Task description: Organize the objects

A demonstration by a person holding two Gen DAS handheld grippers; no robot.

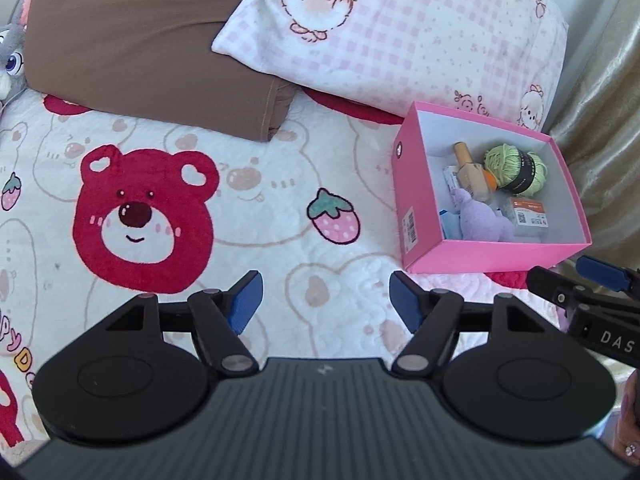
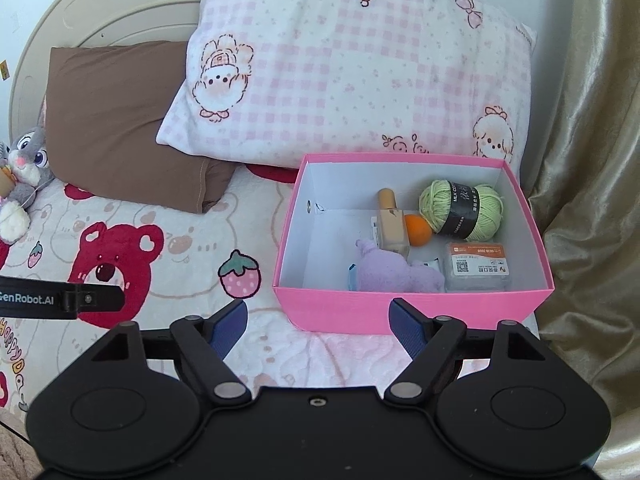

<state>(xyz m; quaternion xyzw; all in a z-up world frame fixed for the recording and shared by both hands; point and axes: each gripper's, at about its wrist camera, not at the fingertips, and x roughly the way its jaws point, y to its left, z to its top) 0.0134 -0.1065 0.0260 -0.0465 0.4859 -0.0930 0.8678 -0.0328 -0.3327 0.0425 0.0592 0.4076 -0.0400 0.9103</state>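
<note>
both grippers (image 1: 326,300) (image 2: 318,326) open nr box (image 2: 320,312)

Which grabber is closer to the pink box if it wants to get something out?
Probably the right gripper. Its open fingers sit just in front of the pink box, facing it. The left gripper, also open, is over bare blanket, with the box off to its right.

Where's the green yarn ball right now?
The green yarn ball lies in the far right corner of the pink box, beside the orange ball, just in front of the checked pillow.
</note>
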